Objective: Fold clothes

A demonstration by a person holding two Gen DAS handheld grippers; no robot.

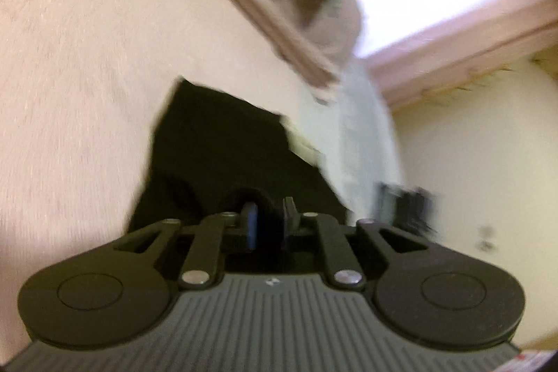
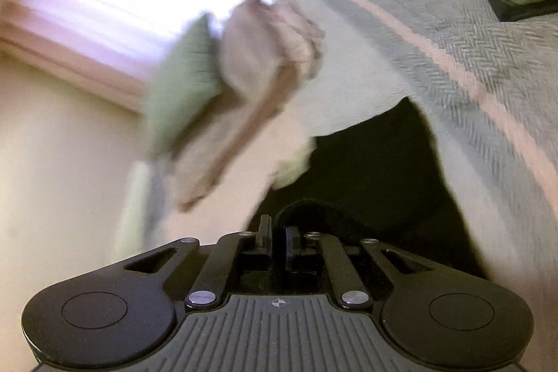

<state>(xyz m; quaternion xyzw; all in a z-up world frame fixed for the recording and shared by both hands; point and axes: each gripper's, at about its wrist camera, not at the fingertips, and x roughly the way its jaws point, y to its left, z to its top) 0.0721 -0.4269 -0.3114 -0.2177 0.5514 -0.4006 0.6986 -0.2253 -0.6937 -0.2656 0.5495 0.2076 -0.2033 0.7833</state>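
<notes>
Fold in hand: black garment lifted off the bed cover by one edge, pinched in left gripper and right gripper, jaws nearly closed on cloth; next, probably carry edge across, lay flat, then release.

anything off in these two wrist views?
Nothing damaged or spilled. Both tools grip the black garment: left tool, right tool. A tan garment and a green one lie crumpled, unfolded, beyond. Heavy motion blur.
</notes>
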